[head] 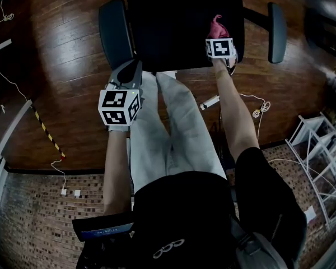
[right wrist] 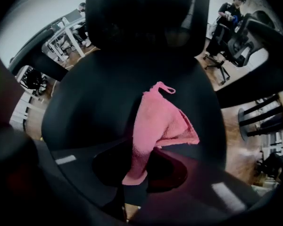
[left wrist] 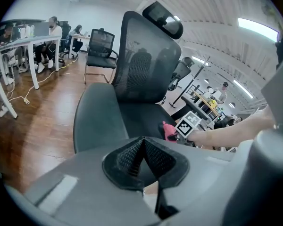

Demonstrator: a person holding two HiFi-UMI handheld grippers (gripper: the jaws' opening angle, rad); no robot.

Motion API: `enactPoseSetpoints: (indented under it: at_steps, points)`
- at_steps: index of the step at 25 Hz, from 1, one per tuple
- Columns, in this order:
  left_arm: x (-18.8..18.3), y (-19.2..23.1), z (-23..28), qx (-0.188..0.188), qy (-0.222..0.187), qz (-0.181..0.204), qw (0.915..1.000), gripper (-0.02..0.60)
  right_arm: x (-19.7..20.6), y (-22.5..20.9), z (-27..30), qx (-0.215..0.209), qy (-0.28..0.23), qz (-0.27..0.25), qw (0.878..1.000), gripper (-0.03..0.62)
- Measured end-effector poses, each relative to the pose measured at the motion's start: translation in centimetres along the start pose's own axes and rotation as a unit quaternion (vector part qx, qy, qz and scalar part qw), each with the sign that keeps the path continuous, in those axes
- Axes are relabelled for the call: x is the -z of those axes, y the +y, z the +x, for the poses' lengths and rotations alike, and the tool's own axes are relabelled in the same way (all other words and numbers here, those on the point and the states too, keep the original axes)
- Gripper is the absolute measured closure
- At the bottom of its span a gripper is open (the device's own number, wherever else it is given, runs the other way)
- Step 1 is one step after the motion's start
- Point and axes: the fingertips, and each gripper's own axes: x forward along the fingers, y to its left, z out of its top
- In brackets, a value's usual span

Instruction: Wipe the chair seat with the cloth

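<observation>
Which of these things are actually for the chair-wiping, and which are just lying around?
For the job: pink cloth, clamped in the right gripper; chair seat.

Just lying about: floor cables; striped floor tape; white rack; spare chair. Left gripper is shut and empty.

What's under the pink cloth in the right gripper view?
The black chair seat spreads round the pink cloth, which is pinched in the right hand-held gripper. The patch of seat right beneath the cloth is covered.
</observation>
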Motion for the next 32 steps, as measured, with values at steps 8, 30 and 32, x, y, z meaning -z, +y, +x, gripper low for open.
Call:
enactPoseSetpoints:
  at_steps: [8, 30, 32]
  points:
    - [-0.1, -0.2, -0.1, 0.006, -0.006, 0.0, 1.0, 0.588, -4.4, 20.0, -0.3, -0.158, -0.037, -0.101, 0.982, 0.53]
    - [-0.2, 1.2, -0.4, -0.003, -0.008, -0.01, 0.9999, 0.588, 0.5, 9.9, 0.0, -0.169, -0.062, -0.032, 0.983, 0.53]
    - [-0.2, 1.3, -0.5, -0.004, -0.01, -0.01, 0.9999, 0.588, 1.6, 5.3, 0.1, -0.138, -0.061, -0.01, 0.988, 0.53]
